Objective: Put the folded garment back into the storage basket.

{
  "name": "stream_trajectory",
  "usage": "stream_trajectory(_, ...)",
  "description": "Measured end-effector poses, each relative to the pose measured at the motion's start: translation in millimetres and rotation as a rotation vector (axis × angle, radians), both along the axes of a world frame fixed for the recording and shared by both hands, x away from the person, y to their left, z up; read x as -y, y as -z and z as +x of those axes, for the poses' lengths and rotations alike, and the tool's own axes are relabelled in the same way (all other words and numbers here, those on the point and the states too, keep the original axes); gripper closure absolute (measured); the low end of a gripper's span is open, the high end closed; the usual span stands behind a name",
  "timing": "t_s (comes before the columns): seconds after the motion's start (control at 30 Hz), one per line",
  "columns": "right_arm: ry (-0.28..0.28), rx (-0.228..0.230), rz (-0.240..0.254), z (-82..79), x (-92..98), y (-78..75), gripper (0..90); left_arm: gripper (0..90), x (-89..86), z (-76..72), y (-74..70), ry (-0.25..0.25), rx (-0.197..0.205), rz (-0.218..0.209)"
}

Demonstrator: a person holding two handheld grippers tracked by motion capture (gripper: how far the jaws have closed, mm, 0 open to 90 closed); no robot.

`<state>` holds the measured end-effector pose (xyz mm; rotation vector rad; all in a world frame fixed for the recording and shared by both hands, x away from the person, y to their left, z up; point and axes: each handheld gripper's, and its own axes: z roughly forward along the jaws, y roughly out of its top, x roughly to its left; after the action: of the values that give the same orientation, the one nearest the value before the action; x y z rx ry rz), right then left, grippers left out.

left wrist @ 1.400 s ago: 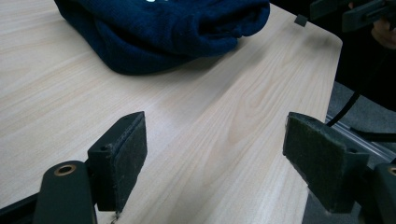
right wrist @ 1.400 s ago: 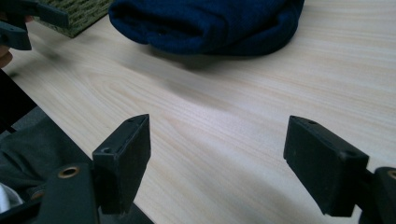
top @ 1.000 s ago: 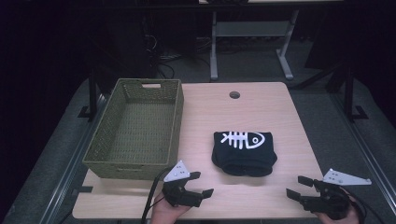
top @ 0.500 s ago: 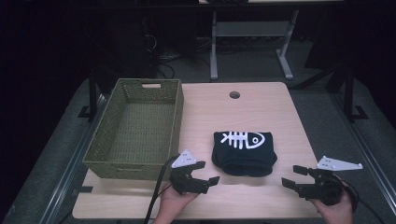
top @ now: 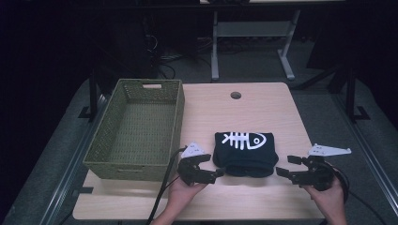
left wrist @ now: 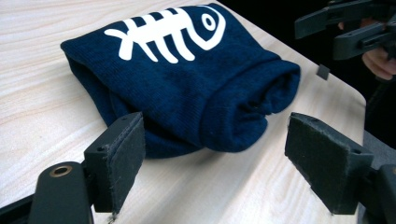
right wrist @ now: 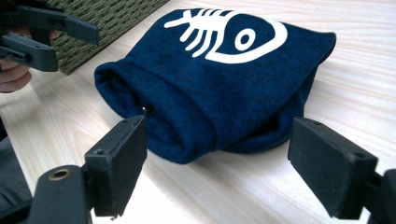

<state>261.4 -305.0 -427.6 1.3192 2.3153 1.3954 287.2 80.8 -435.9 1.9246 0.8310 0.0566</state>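
The folded navy garment with a white fish-skeleton print [top: 245,152] lies flat on the wooden table [top: 244,110], between the two grippers, its long axis running across from one gripper to the other and its rolled, folded edge toward the person. The left gripper [top: 206,167] is the nearer of the two: its jaws stand wide apart and empty, tips just beside the garment's near left corner, which sits straight ahead and slightly toward the left jaw in the left gripper view [left wrist: 187,79]. The right gripper [top: 289,166] is likewise spread wide with nothing in it, and stands a little farther off, with a strip of bare table between its tips and the garment's right end; in the right gripper view the folded edge [right wrist: 210,88] lies straight ahead between the jaws. The green woven basket [top: 136,129] stands just beyond and outward of the left gripper. Judging by this, each gripper needs only a short push forward to take its own end of the folded edge.
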Motion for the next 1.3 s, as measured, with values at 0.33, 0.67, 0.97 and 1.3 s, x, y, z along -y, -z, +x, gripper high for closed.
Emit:
stream_trajectory(0.33,-0.012,-0.012,0.006,16.8,0.8,-9.8,19.4,19.9,11.9,19.6,-0.4,-0.051,-0.009,0.013)
stream_trajectory(0.67,-0.025,-0.026,-0.006,44.5,-6.0,-16.0,21.0,20.1,24.2,40.2,0.1,-0.098,-0.029,0.024)
stream_trajectory(0.97,-0.001,-0.113,-0.039,70.9,-9.4,-2.0,21.2,20.1,28.0,58.7,13.6,-0.170,-0.089,0.056)
stream_trajectory(1.3,0.012,-0.214,-0.047,88.7,-12.8,21.7,27.1,20.4,33.1,69.3,27.8,-0.189,-0.144,0.097)
